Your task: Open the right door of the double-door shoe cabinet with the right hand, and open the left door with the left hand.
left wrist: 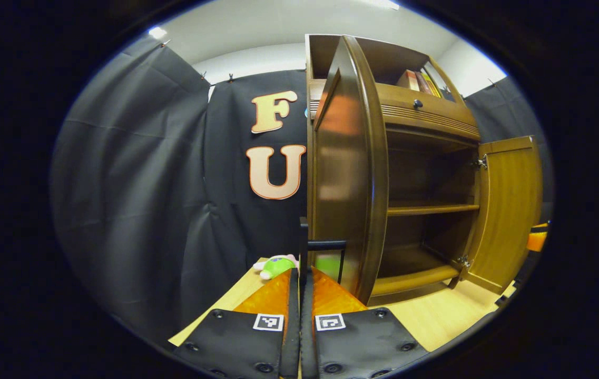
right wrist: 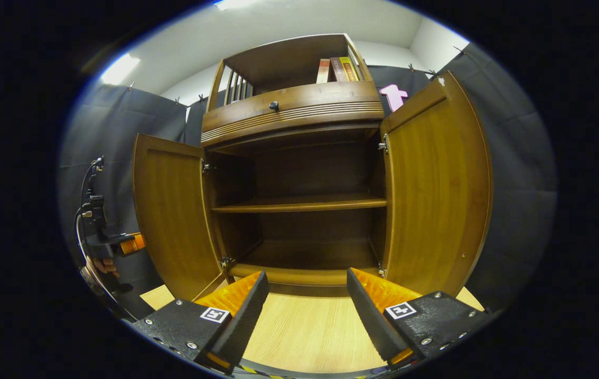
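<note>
The wooden shoe cabinet (right wrist: 299,121) stands on a light wooden tabletop with both doors swung out. In the right gripper view its left door (right wrist: 173,231) and right door (right wrist: 436,195) flank bare shelves. My right gripper (right wrist: 307,279) is open in front of the lower shelf and touches nothing. In the left gripper view the left door (left wrist: 352,168) is seen edge-on, and my left gripper (left wrist: 299,271) is shut on that door's thin black handle (left wrist: 325,245). The right door (left wrist: 510,210) stands open farther off. The left gripper (right wrist: 109,242) and a hand also show beyond the left door.
A green plush toy (left wrist: 276,266) lies on the tabletop (right wrist: 304,331) left of the cabinet. Books (right wrist: 337,69) stand in the top compartment above a drawer with a small knob (right wrist: 274,106). Black cloth walls close in the booth on both sides.
</note>
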`<state>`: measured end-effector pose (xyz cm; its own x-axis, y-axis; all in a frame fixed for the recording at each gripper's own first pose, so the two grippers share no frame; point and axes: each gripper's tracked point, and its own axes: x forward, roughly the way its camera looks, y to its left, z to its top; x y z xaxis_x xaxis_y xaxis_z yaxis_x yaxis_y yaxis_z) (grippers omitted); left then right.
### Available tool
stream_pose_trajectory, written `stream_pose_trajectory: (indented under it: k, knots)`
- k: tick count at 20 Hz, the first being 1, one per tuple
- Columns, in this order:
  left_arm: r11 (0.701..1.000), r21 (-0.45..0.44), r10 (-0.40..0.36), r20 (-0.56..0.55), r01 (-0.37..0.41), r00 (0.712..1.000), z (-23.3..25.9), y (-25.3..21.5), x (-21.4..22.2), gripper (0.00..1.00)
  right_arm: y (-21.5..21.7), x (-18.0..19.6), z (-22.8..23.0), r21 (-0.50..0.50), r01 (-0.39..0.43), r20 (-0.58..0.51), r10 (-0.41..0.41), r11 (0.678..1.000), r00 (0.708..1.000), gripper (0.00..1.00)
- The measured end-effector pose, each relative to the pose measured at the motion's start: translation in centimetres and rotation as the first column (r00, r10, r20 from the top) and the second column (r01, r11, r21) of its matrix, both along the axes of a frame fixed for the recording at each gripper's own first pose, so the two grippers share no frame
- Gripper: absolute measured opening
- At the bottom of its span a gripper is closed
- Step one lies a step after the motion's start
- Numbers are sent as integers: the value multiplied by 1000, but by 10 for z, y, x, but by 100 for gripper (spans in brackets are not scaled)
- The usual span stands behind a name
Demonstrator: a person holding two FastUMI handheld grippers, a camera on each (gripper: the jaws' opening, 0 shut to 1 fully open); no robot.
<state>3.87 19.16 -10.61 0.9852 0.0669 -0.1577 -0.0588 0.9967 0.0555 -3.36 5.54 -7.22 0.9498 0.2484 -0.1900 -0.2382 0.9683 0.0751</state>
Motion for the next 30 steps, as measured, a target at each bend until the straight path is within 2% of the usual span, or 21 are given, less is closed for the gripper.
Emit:
stream_pose_trajectory:
  k: [7,13,16,20,24,27,29,30]
  knots:
    - [988,-18,-155,6,155,988,0,39,2,8,18,-1,-2,5,6,-7,-6,1000,1000,92]
    - [962,-29,-272,-11,272,962,-2,54,11,8,39,3,-4,21,2,-8,-2,1000,1000,92]
    - [949,58,-308,-41,310,950,-2,50,10,8,42,4,0,17,2,6,-2,1000,1000,92]
    - [962,72,-257,-72,262,964,-1,56,-7,11,35,10,6,41,11,30,-12,999,999,92]
    - [979,83,-179,-80,185,981,8,64,-59,8,23,17,4,52,1,36,-3,999,999,92]
    - [986,28,-160,-53,161,986,29,38,-90,8,5,20,2,44,6,31,-7,999,999,92]
    - [991,-5,-135,-6,135,991,41,14,-92,10,-3,18,4,48,-2,31,0,999,1000,92]
    - [992,-15,-125,12,125,992,47,3,-89,7,-7,17,5,47,-7,32,5,999,999,92]
